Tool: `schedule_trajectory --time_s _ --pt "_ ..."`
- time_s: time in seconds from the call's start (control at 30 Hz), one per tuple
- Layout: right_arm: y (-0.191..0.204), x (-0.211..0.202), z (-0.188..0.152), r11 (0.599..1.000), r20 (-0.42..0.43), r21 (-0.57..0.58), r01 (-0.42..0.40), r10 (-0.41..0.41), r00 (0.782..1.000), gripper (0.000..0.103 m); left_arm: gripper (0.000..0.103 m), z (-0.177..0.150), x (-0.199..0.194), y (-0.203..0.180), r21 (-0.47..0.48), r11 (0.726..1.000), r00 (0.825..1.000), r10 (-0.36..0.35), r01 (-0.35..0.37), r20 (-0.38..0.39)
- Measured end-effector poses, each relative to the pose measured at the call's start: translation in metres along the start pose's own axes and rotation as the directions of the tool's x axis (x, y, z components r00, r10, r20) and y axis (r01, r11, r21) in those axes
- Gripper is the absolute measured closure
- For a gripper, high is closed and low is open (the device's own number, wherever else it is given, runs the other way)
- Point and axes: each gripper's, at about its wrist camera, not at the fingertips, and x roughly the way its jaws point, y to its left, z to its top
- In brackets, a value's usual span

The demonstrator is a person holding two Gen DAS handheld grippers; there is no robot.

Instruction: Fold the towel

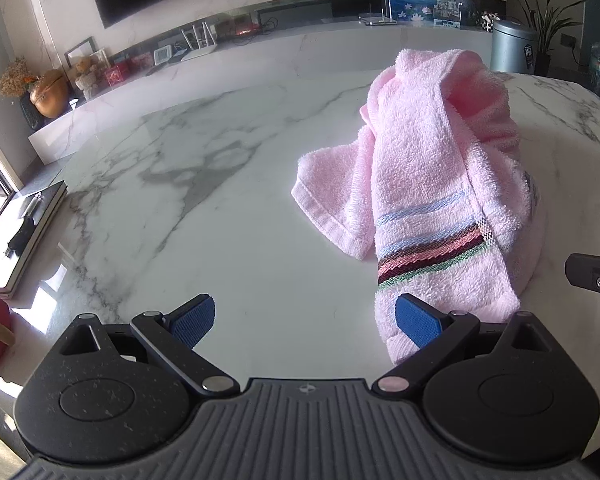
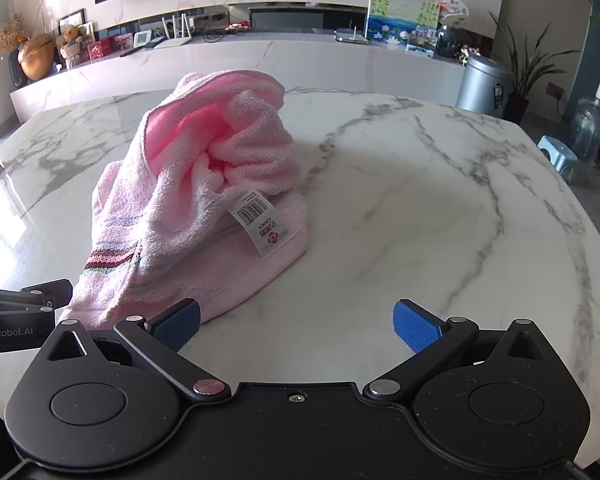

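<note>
With both sets of fingers spread empty, pinch separate hem corners of bunched towel (image 1: 428,184) beyond fingertips, lifting off tabletop (image 1: 204,184).

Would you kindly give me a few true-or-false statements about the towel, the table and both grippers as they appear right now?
1. The pink terry towel lies flat and neatly folded. False: it sits in a crumpled heap.
2. The left gripper is open and holds nothing. True.
3. The right gripper is clamped on the towel. False: its jaws stand apart, empty.
4. A white barcode label shows on the towel. True.
5. The towel rests on a wooden table. False: it rests on a white marble-patterned table.
</note>
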Motion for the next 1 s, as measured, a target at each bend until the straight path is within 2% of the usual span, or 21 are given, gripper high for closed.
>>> schedule_trajectory --time_s 0.37,0.53,1.0 --pt "0.003 0.001 -0.003 1.0 -0.006 0.005 0.007 -0.007 1.0 0.0 0.005 -0.005 -0.006 -0.015 0.021 1.0 1.0 -0.01 0.01 0.002" --pt "0.003 -0.001 -0.006 1.0 -0.007 0.003 0.005 -0.005 1.0 0.0 0.005 -0.005 -0.004 -0.008 0.025 0.999 1.0 -0.029 0.029 0.005" --pt "0.002 0.001 -0.008 1.0 -0.022 -0.006 0.009 -0.01 1.0 0.0 0.005 -0.006 -0.005 -0.01 0.023 1.0 1.0 -0.022 0.022 0.005"
